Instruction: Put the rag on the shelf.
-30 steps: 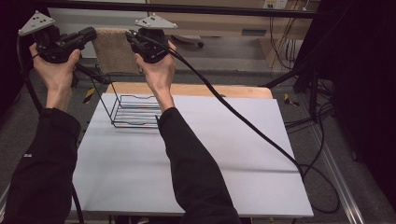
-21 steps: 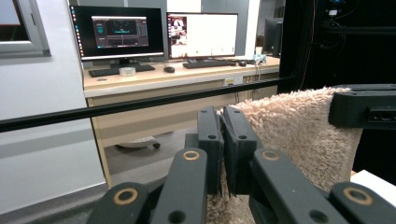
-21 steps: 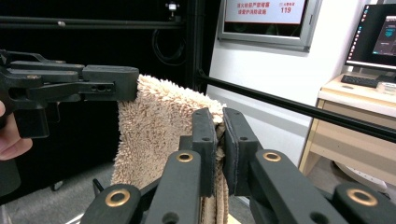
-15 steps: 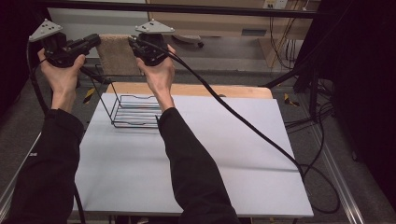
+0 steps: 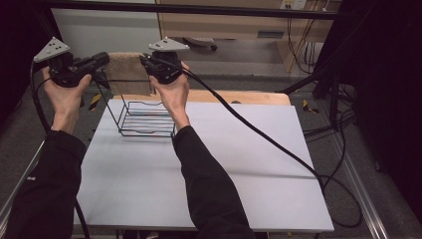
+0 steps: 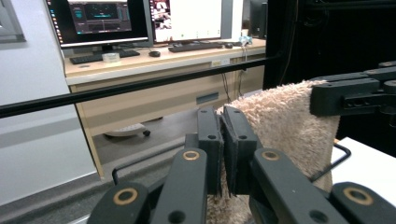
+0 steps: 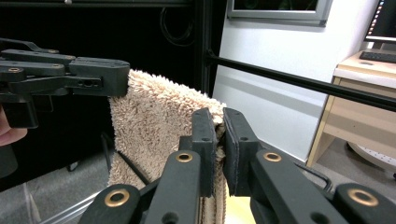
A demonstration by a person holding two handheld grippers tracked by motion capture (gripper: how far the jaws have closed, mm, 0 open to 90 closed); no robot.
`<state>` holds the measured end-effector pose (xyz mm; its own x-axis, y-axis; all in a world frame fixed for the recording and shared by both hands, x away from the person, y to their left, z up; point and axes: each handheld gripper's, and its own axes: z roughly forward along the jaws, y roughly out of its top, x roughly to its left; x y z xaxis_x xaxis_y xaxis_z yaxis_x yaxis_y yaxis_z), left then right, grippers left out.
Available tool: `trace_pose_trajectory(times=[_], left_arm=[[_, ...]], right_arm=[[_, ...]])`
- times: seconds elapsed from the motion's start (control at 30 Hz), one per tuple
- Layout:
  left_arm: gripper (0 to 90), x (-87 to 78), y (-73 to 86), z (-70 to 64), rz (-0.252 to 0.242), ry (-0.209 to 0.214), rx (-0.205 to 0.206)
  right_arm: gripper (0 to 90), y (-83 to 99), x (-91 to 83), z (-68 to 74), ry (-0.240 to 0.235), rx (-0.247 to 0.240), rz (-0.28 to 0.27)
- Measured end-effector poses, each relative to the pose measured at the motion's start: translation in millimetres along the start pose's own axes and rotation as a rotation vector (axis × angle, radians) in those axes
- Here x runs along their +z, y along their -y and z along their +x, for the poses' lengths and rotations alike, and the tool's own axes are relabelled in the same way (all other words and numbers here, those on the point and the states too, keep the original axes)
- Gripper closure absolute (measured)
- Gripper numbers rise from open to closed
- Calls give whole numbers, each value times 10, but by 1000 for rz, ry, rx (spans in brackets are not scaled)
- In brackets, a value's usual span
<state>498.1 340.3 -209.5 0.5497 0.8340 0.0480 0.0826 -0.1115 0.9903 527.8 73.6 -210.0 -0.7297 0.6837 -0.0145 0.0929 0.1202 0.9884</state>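
A beige fluffy towel (image 5: 128, 73) hangs stretched between my two grippers, above the far end of a black wire rack (image 5: 145, 119) standing on the white table (image 5: 239, 164). My left gripper (image 5: 105, 60) is shut on the towel's left top corner and my right gripper (image 5: 144, 61) on its right top corner. In the left gripper view the jaws (image 6: 223, 122) pinch the towel (image 6: 285, 126), with the other gripper (image 6: 355, 93) clamped farther along its edge. The right gripper view shows its jaws (image 7: 219, 123) closed on the towel (image 7: 159, 121), opposite the other gripper (image 7: 70, 77).
A wooden strip (image 5: 249, 97) runs along the table's far edge. A black cable (image 5: 259, 139) trails from the right gripper across the table to the right. A black bar (image 5: 199, 9) spans overhead at the back, and a desk with monitors (image 6: 140, 18) stands beyond it.
Both grippers have come down in the image with the towel still held between them, closer to the rack. The left one has also shifted right.
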Motion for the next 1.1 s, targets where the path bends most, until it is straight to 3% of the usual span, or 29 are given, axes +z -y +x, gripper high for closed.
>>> trace_pose_trajectory(times=[0.37, 0.73, 0.83, 1.1], left_arm=[[861, -144, 96, -25, -2, 26, -14], [850, -202, 172, -92, 47, 49, -3], [846, -234, 193, -97, 55, 55, -5], [829, -286, 248, -119, 94, 54, 0]], right_arm=[[831, 27, -49, 92, -21, -20, 22], [820, 131, -121, 114, -49, -31, 62], [817, 140, -141, 134, -60, -62, 75], [809, 171, -154, 176, -83, -88, 111]])
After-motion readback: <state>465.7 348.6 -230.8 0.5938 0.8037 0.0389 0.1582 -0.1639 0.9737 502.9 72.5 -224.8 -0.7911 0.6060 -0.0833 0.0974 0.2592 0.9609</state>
